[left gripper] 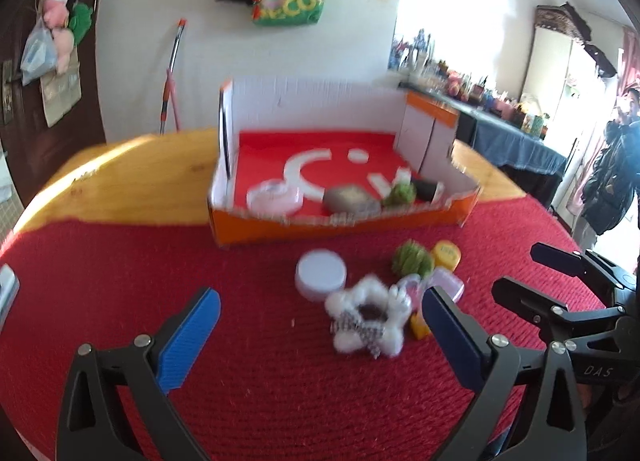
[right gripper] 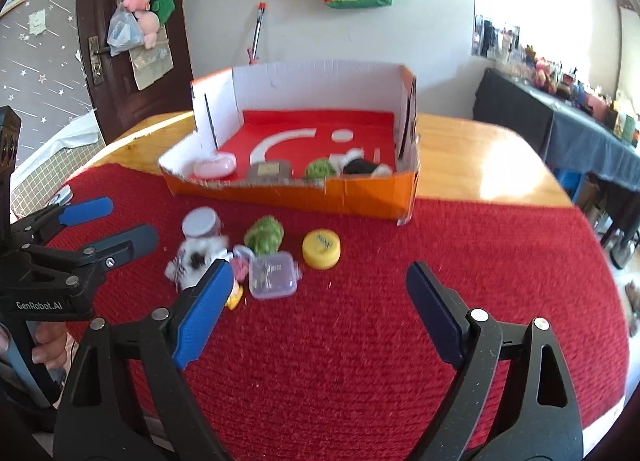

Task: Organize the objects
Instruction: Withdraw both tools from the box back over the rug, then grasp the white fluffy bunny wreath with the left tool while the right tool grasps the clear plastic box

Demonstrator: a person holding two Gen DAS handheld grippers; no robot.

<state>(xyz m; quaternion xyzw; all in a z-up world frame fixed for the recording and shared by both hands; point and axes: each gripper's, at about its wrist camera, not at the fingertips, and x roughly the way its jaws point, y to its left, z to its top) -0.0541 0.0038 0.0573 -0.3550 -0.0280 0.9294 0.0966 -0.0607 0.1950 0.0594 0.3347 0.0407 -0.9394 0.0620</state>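
The fluffy white plush scrunchie [left gripper: 366, 319], apparently dark-centred though blurred, lies on the red woven mat [left gripper: 260, 401] before the orange cardboard tray [left gripper: 340, 223]. Left gripper [left gripper: 320, 335] and right gripper [right gripper: 320, 313]: both released, empty.

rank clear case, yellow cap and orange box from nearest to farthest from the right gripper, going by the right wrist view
1. clear case, left of the right gripper, near its left finger
2. yellow cap, just beyond, centre
3. orange box, farthest, at the mat's far edge
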